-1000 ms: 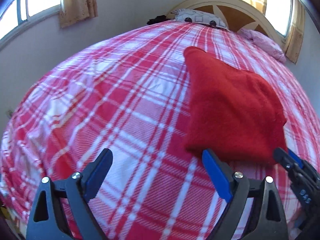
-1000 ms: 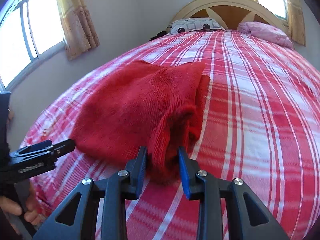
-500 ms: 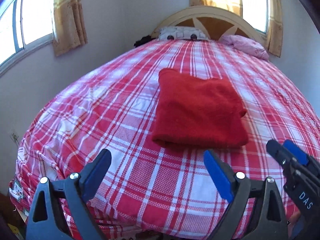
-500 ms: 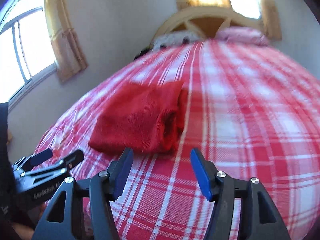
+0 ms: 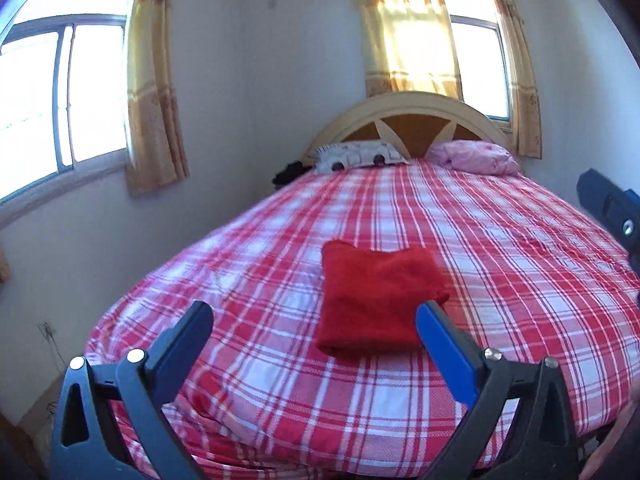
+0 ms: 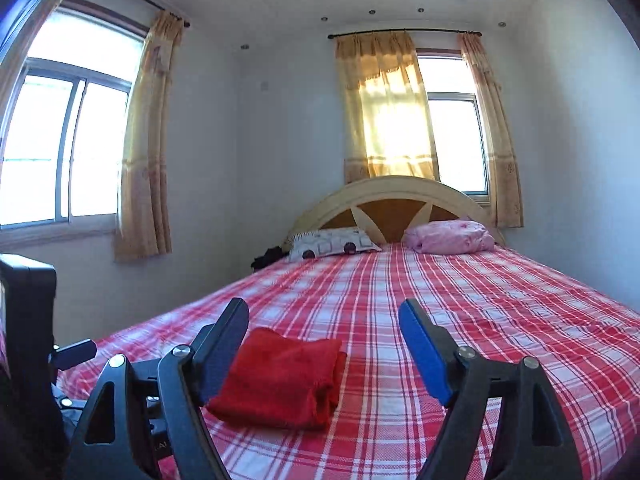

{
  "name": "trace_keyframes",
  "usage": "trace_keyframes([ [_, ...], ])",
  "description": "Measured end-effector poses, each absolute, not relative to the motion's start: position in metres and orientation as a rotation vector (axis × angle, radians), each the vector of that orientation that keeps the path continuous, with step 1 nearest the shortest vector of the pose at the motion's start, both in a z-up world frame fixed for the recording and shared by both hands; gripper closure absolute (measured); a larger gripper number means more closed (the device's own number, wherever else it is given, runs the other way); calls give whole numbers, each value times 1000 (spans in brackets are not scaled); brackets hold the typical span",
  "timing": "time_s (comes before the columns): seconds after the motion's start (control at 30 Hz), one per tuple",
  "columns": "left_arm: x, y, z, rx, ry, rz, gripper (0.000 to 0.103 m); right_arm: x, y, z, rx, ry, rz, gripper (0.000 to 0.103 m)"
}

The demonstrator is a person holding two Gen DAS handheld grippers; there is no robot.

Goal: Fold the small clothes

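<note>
A red cloth [image 5: 376,296] lies folded into a thick rectangle on the red-and-white plaid bedspread [image 5: 500,280], near the foot of the bed. My left gripper [image 5: 314,314] hovers short of it, jaws wide and still opening, nothing between them. In the right wrist view the red cloth [image 6: 280,376] sits low and left of centre. My right gripper [image 6: 324,312] is held back above the bed, jaws opening and empty. A finger [image 6: 76,354] of the left gripper shows at the left edge. Part of the right gripper's body [image 5: 608,208] shows at the left wrist view's right edge.
A curved headboard [image 6: 392,196] with a patterned pillow [image 6: 332,242] and a pink pillow [image 6: 452,236] closes the far end. A dark item [image 6: 268,258] lies beside the patterned pillow. A wall and curtained window [image 6: 68,148] run along the bed's left side.
The right gripper let go of the red cloth's near edge and opened. Both grippers pulled back and rose, so the cloth now looks smaller and the room's walls and windows come into view.
</note>
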State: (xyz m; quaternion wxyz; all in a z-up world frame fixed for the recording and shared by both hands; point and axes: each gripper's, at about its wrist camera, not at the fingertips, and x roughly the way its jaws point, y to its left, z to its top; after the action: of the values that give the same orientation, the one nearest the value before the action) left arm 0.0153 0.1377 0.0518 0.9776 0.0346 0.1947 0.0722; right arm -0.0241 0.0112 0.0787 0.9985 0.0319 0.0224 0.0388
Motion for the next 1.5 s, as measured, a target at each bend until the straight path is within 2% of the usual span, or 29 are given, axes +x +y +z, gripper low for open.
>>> trace_keyframes([
  [0.13, 2, 140, 65, 58, 333, 156, 0, -35, 19, 87, 40, 19, 63, 23],
  [0.5, -3, 133, 61, 2, 376, 126, 0, -35, -6, 75, 122, 123, -63, 23],
  [1.5, -8, 120, 59, 27, 392, 109, 0, -43, 4, 69, 100, 121, -68, 23],
])
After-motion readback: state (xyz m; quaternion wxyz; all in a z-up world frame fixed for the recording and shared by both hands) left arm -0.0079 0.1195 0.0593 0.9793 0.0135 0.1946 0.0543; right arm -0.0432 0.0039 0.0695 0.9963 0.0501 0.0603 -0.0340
